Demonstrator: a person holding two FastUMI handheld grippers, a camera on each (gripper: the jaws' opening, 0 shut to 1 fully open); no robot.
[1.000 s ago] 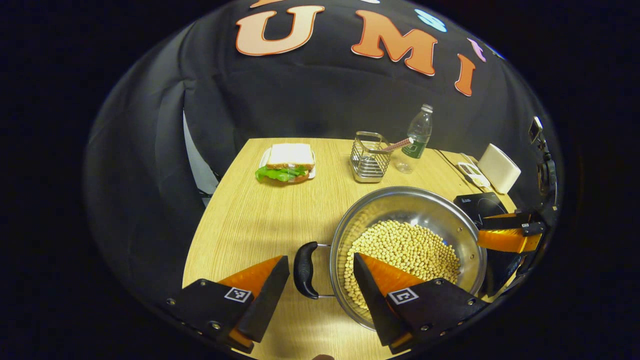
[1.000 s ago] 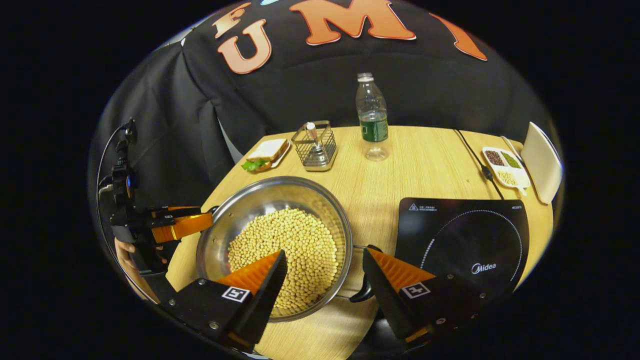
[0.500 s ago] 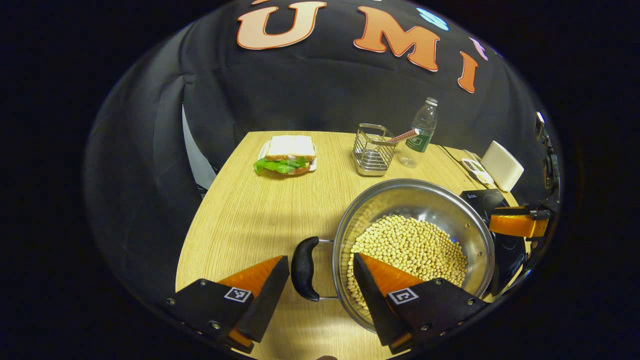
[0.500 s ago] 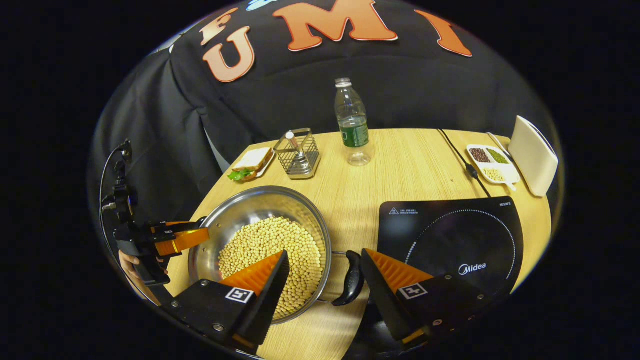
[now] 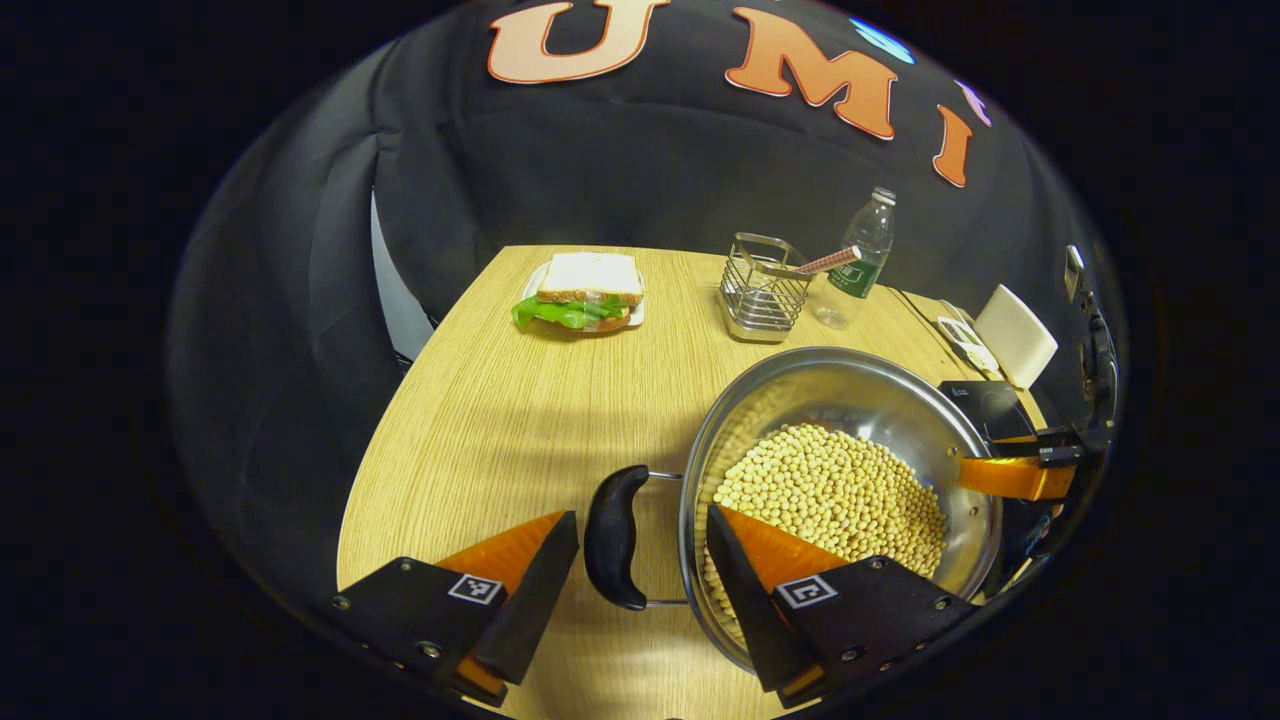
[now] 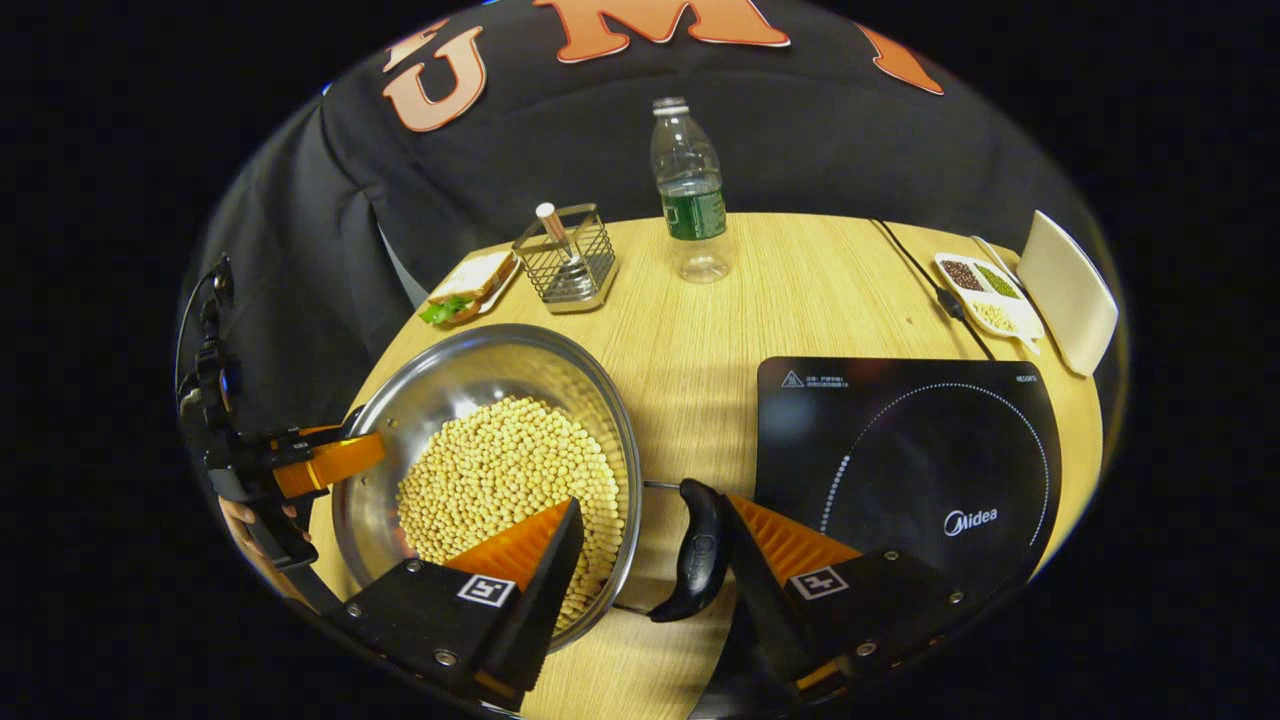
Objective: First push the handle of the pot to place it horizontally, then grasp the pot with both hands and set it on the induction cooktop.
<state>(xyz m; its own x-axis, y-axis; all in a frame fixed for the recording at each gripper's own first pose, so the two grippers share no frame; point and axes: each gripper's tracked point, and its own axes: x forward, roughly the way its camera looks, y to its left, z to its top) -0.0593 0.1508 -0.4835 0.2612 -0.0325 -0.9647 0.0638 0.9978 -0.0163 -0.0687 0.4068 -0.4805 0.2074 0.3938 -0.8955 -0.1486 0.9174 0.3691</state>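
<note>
Both handles lying flat now: left handle (image 5: pixel 614 537) low centre between the spread left gripper (image 5: pixel 640 560), right handle (image 6: pixel 699 548) inside the gaping right gripper (image 6: pixel 650 555). Pot (image 6: pixel 480 440) unclamped yet.

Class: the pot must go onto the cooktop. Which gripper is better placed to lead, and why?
Right. The right gripper straddles the pot handle on the side beside the cooktop. The left gripper, open around the far handle, should follow.

"Midea" on the induction cooktop (image 6: pixel 905 455)
</note>
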